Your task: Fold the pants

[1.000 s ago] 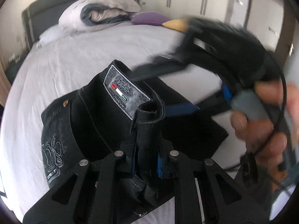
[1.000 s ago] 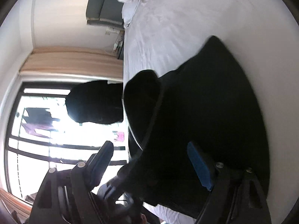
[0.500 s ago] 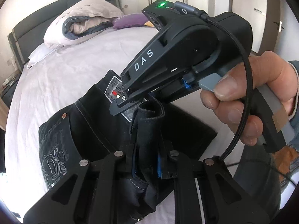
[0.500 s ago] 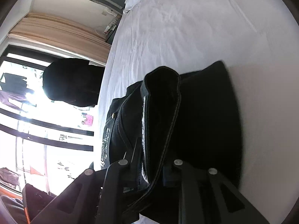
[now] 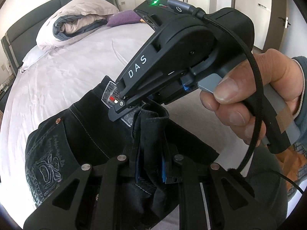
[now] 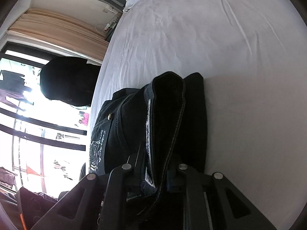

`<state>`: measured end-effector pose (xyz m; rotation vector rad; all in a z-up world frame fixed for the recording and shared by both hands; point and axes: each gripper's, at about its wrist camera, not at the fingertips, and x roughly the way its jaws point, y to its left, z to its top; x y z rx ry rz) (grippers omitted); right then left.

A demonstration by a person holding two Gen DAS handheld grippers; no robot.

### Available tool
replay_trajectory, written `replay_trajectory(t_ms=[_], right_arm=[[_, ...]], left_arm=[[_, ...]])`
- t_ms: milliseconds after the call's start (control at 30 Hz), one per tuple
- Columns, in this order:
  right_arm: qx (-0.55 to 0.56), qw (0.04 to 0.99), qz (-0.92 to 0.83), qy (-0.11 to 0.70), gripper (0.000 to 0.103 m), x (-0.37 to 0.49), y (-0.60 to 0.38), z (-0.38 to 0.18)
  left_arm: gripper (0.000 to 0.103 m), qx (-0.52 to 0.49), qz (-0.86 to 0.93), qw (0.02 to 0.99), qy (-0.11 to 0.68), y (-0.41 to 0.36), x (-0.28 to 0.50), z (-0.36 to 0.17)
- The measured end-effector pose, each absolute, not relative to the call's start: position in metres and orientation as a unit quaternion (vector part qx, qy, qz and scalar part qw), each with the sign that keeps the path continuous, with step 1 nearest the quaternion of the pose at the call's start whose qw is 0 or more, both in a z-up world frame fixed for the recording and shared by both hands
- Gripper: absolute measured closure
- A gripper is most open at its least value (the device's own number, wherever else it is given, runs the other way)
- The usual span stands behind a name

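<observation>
Black jeans (image 5: 80, 134) with a grey waistband patch and an embroidered back pocket lie on a white bed sheet (image 5: 67, 72). My left gripper (image 5: 149, 164) is shut on a bunched fold of the jeans' waistband. My right gripper (image 6: 155, 174) is shut on the waistband too, next to the patch; in the left wrist view its black body (image 5: 172, 61) sits just above the left one, held by a hand. In the right wrist view the jeans (image 6: 172, 118) rise as a dark fold between the fingers.
A rolled duvet (image 5: 74, 21) and a purple pillow (image 5: 122, 19) lie by the dark headboard (image 5: 38, 13). Wardrobe doors stand at the back right. A window (image 6: 28, 118) and a dark chair back (image 6: 67, 80) are at the bed's far side.
My right gripper swung in from the right, closed on the jeans' waistband just above my left gripper, and now holds it there. The left grip is unchanged.
</observation>
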<state>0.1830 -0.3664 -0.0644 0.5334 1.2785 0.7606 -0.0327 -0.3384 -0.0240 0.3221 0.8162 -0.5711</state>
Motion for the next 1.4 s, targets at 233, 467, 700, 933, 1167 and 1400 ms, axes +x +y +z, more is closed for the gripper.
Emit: replay_trajectory(t_ms=[233,467,700,933,1167,1400], right_arm=[[0.247,0.706,0.333,0.574,0.085,0.182,-0.372,-0.075],[0.278,0.705,0.348,0.553,0.077,0.173,-0.388,-0.083],[0.275,0.745,0.270,0.544,0.055,0.165,-0.416,-0.060],[0.249,0.766,0.359,0.471,0.055,0.130,-0.390,0.023],[0.254,0.713,0.343,0.557,0.073,0.126,-0.363,-0.048],[0.285,0.720,0.323,0.545,0.103,0.125,-0.398,-0.061]], left_arm=[[0.083,0.152,-0.274,0.864,0.395,-0.340,-0.032,-0.039],[0.026,0.055,-0.328,0.854,0.400,-0.292,-0.048,-0.002],[0.014,-0.020,-0.279,0.887,0.367,-0.196,-0.044,0.037],[0.015,-0.106,-0.226,0.892,0.378,-0.119,0.003,0.033],[0.016,-0.138,-0.241,0.848,0.451,-0.123,0.036,-0.033],[0.016,-0.141,-0.253,0.857,0.426,-0.109,0.046,-0.028]])
